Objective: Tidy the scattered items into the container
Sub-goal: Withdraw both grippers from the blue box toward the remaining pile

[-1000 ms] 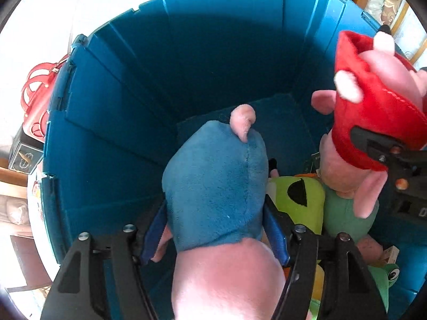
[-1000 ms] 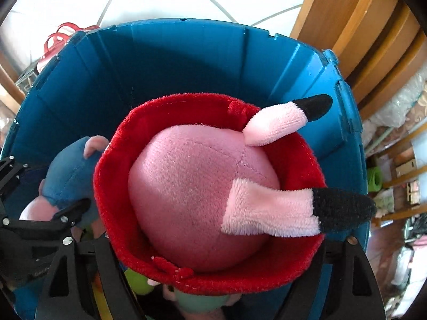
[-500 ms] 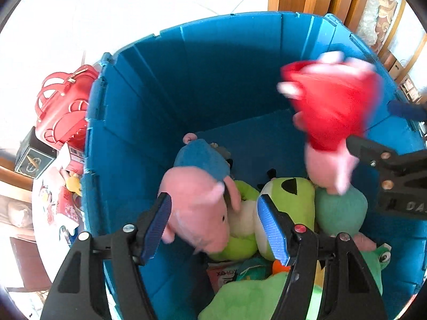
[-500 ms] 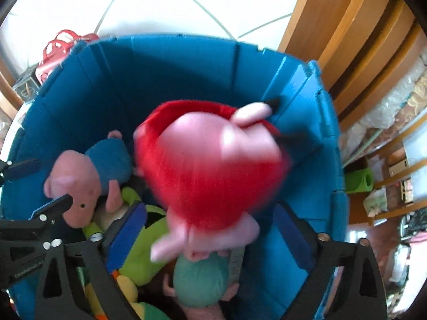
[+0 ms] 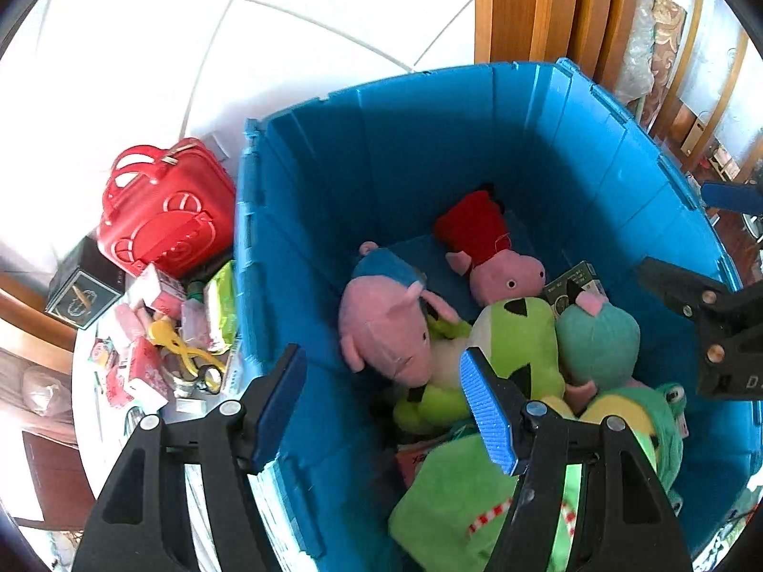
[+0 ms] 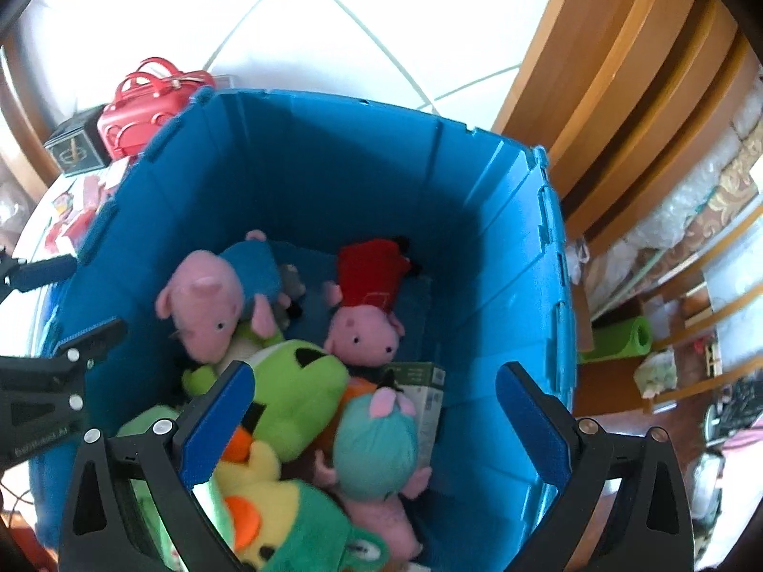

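Outside the blue bin's point(image 5: 295, 257) left wall, a red handbag point(image 5: 162, 209) is seen on the floor, with a dark box point(image 5: 78, 293) just beside it and a litter of small packets and a yellow clip point(image 5: 179, 345) nearer the camera, close against that same wall.

The left gripper point(image 5: 381, 398) is held above the bin's near-left rim, jaws spread wide, blue pads bare, and nothing is gripped between them.

Inside the bin, against the left wall, the pig plush in the blue top point(image 5: 386, 310) is found lying on its side, its head resting on the bright green plush point(image 5: 520, 348). To its right, toward the bin's far wall, the pig plush in the red dress point(image 5: 491, 257) is laid on the bin floor, head toward the pile. Next along, a small dark carton point(image 5: 574, 281) is wedged beside the teal plush point(image 5: 596, 338), which is pressed against the bright green one. Nearest the camera, the green frog plush point(image 5: 663, 424) and a yellow-and-orange plush point(image 6: 252, 491) are piled at the bin's near side.

The right gripper point(image 6: 374, 424) is poised over the bin's near-right part, jaws wide apart, empty, with the teal plush seen through the gap well below.

Beyond the bin's right wall, wooden panelling point(image 6: 620, 81) and a rolled green mat point(image 6: 615, 338) are seen.
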### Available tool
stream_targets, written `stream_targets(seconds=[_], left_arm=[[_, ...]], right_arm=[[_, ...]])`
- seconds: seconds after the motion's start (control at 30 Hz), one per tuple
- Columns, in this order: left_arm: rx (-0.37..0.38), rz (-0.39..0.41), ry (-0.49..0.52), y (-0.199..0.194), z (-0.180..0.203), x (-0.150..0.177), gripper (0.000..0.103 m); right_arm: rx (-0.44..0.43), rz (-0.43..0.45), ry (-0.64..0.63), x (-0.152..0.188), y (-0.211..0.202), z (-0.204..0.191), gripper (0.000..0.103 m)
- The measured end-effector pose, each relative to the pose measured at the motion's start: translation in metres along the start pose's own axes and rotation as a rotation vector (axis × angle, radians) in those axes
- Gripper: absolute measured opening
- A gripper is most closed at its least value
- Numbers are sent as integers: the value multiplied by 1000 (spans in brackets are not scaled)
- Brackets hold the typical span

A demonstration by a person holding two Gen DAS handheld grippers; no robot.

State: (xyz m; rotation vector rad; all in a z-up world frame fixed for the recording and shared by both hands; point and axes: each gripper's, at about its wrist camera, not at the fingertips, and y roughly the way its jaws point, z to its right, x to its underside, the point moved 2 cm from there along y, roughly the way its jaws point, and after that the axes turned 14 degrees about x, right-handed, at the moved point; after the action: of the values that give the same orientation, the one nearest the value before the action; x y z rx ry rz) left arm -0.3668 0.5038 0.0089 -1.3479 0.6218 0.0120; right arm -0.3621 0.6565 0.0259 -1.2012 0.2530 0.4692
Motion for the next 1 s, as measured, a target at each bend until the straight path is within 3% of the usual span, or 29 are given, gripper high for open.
stream_targets(seconds=[0.57,0.83,1.0], left_arm=[[-29,136,-30,-101,-56,66,66],[-34,180,-52,-139,-126,104,66],[-48,194,-77,-165,-188,146,66]], right_arm=[[43,98,-37,7,-97,-57,103],[66,154,-64,-10,-159,-138,103],[28,189,-72,-18,-193,-205,103]])
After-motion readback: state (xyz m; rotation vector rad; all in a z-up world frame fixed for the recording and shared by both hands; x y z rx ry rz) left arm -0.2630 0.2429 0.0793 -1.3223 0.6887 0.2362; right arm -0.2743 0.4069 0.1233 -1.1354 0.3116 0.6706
